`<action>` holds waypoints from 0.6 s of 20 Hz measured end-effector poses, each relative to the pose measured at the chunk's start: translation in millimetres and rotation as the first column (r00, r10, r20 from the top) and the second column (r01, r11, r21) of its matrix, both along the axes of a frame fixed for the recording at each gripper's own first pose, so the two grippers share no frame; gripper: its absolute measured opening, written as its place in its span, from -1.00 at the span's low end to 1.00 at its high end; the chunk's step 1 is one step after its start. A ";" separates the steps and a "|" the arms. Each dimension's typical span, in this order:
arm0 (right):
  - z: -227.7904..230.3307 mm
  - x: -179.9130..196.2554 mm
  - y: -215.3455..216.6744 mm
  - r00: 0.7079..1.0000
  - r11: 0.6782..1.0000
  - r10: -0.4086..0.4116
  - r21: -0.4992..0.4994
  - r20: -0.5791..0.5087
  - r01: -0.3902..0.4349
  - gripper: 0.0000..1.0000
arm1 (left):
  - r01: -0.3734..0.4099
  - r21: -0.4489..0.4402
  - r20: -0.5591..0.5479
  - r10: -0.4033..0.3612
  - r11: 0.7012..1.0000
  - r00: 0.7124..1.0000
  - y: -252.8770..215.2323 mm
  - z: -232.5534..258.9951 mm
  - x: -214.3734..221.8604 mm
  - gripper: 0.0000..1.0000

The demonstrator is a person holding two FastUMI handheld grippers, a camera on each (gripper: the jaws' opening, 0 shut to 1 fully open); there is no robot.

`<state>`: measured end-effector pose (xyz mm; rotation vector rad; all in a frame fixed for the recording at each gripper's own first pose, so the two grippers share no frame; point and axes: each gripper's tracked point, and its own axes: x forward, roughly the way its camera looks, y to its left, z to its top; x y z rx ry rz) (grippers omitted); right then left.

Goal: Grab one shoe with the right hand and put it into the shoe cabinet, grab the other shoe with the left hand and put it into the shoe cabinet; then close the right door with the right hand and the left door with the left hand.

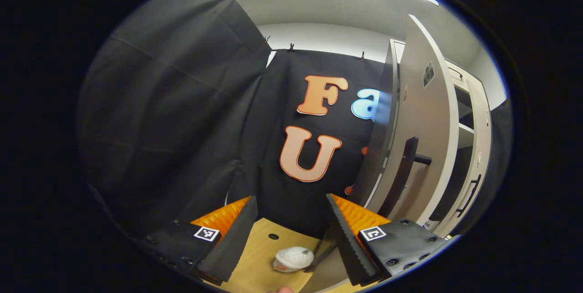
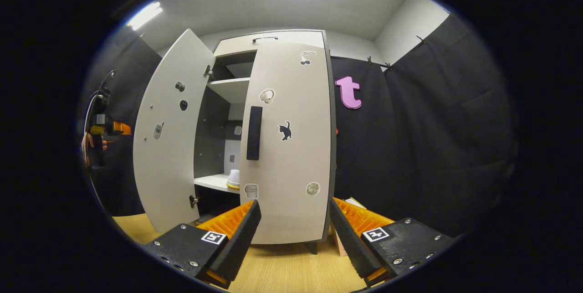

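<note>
Right gripper view: the shoe cabinet (image 2: 282, 147) is seen straight ahead, its right door (image 2: 291, 156) swung nearly closed and its left door (image 2: 171, 133) standing wide open at nine o'clock. A pale shoe (image 2: 233, 179) rests on the lower shelf (image 2: 212, 182), in the gap between the doors. The right gripper (image 2: 294, 224) is held empty, its jaws spread apart, in front of the right door. The left gripper (image 2: 102, 126) is glimpsed at the far nine o'clock edge, held by a hand.

In the left gripper view, the left gripper (image 1: 291, 224) is likewise released and empty; a white shoe (image 1: 294, 259) lies on the wooden floor (image 1: 259, 256) at six o'clock, between the jaws but below them. This shoe is judged light and soft, likely to give under pressure; a hold across its collar or heel would be firmest. The doors are judged stiff and light, best pushed at the dark handle (image 2: 253, 132).

The floor is smooth pale wood; black cloth lines the booth, under ceiling lights.
</note>
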<state>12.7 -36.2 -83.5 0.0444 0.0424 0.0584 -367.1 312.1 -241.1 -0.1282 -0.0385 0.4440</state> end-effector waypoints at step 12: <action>1.9 12.6 0.6 1.000 0.998 -0.012 0.059 -0.014 0.013 0.86 | 0.213 0.014 -0.031 -0.212 0.977 0.977 -98.8 -16.7 37.9 0.84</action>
